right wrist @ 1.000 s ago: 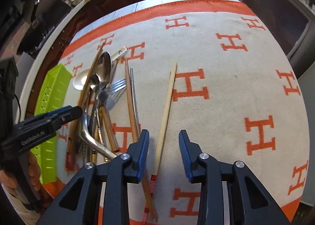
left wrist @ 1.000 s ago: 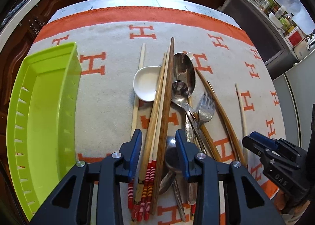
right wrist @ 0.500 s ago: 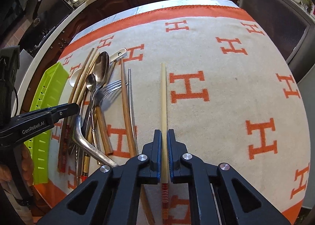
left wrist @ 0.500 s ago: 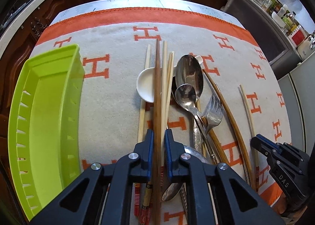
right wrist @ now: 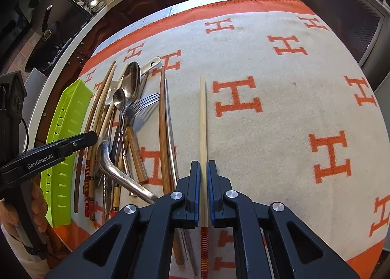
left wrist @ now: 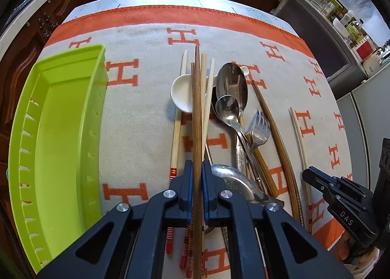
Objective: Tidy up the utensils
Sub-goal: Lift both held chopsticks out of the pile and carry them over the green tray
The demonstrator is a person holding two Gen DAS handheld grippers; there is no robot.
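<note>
My left gripper (left wrist: 197, 176) is squeezing a dark brown chopstick (left wrist: 196, 113), its jaws clenched tight on it. My right gripper (right wrist: 203, 176) is pinching a pale chopstick (right wrist: 202, 118) that is lying alone on the blanket (right wrist: 280, 113). Past the left jaws, more chopsticks, two metal spoons (left wrist: 231, 93), a fork (left wrist: 260, 130) and a white soup spoon (left wrist: 181, 93) are sitting in a pile on the table. The green tray (left wrist: 43, 98) is waiting beside the pile, on its left.
</note>
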